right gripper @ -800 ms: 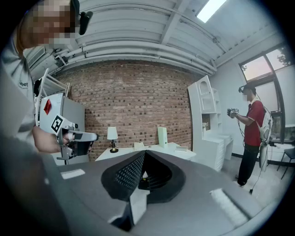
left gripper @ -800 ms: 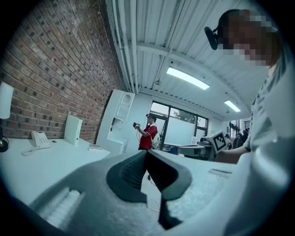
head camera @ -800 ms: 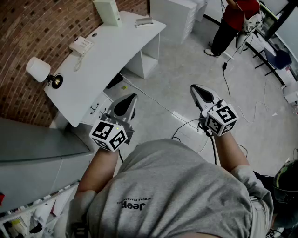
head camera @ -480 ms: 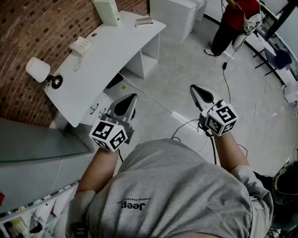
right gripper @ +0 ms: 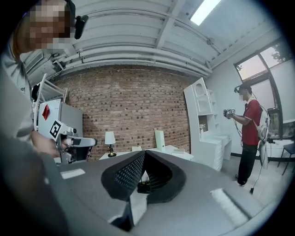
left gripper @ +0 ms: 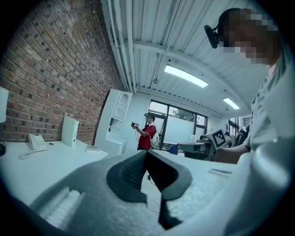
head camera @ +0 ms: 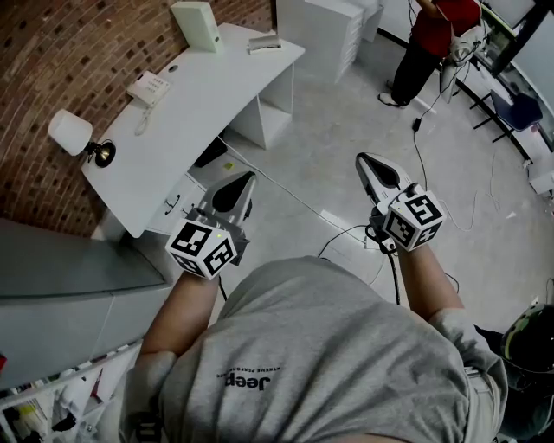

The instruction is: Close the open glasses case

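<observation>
The long white desk (head camera: 199, 104) runs along the brick wall, ahead of the left claw (head camera: 245, 183) and off to its left. The right claw (head camera: 368, 166) points over bare floor, towards a second person in red (head camera: 433, 35) well beyond it. The wearer holds both forearms out from the chest, elbows bent, with the claws side by side, roughly level and well apart. Both claws are closed tip to tip with nothing in them.

On the desk, going away from the left claw, are a lamp (head camera: 74, 132) at the near end, a telephone (head camera: 149, 86) and a tall white box (head camera: 197, 24). At the far end lies a small flat thing (head camera: 266, 41). I take it for the open glasses case, though it is too small to be sure. It is well out of reach of either claw.

A case like that should be light, with a hard shell and probably a sprung hinge, so it would likely skate on the smooth desktop if pushed from one side only. I would steady the base with one claw and press the other down on the lid's free front edge, away from the hinge, until it snaps shut.
</observation>
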### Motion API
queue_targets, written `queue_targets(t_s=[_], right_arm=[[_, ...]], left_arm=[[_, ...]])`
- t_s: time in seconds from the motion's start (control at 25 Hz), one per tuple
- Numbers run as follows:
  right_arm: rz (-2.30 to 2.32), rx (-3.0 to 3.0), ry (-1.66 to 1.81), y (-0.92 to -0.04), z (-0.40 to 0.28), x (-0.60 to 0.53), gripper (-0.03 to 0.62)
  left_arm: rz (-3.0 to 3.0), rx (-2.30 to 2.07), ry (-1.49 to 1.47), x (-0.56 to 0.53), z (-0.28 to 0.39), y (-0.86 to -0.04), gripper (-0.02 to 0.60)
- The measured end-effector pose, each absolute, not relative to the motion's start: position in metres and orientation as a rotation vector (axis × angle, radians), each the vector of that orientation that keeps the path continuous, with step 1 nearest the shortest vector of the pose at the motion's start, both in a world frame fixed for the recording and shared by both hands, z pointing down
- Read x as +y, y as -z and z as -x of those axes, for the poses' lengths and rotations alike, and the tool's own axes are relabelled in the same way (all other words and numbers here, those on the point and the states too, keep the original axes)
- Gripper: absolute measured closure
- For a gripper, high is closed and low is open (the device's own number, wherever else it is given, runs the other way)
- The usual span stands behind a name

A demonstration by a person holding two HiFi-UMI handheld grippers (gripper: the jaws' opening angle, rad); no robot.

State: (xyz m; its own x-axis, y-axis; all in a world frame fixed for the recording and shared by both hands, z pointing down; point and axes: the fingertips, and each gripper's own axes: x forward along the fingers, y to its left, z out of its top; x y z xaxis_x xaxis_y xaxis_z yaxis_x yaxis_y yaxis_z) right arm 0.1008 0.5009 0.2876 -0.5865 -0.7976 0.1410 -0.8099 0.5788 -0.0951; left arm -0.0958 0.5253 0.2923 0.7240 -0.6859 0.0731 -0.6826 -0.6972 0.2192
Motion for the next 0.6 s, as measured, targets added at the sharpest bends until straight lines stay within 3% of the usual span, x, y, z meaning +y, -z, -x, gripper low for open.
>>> queue_targets(t_s=[0.6], right_arm=[[-1.218,-2.761,-0.199,-0.282,-0.179,0.522,0.585]], left_arm=[[-2.694,-1.169,0.060,0.555,-0.008,-0.278,0.584]])
